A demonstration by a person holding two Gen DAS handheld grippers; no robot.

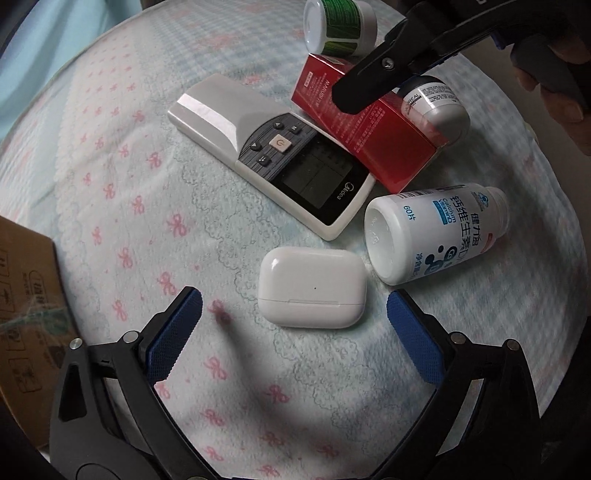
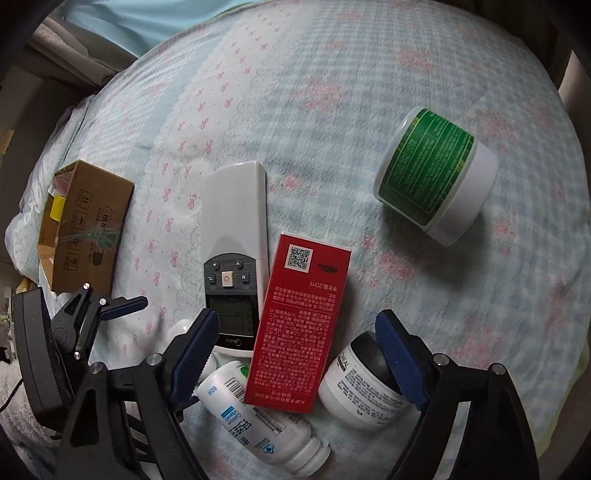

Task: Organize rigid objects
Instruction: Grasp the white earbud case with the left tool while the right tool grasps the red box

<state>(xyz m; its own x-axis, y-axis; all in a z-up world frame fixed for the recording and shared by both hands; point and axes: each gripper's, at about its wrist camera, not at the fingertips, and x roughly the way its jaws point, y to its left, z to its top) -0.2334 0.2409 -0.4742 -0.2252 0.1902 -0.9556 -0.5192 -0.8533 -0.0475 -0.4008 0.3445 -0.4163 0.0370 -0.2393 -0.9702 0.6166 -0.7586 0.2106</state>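
Note:
On a quilted bed cover lie a white earbuds case [image 1: 312, 288], a white Midea remote [image 1: 273, 162] [image 2: 234, 254], a red carton [image 1: 369, 122] [image 2: 299, 328], a white calcium bottle [image 1: 432, 232] [image 2: 258, 417], a grey L'Oreal jar [image 1: 432, 107] [image 2: 362, 387] and a green-labelled white jar [image 1: 338, 26] [image 2: 432, 170]. My left gripper [image 1: 293, 314] is open, its blue pads either side of the earbuds case, apart from it. My right gripper [image 2: 295, 328] is open above the red carton; it also shows in the left wrist view [image 1: 354, 92].
An open cardboard box [image 2: 85, 221] [image 1: 26, 314] sits on the cover to the left of the objects. The cover [image 2: 332, 92] stretches on beyond the remote. My left gripper shows at the lower left in the right wrist view [image 2: 122, 304].

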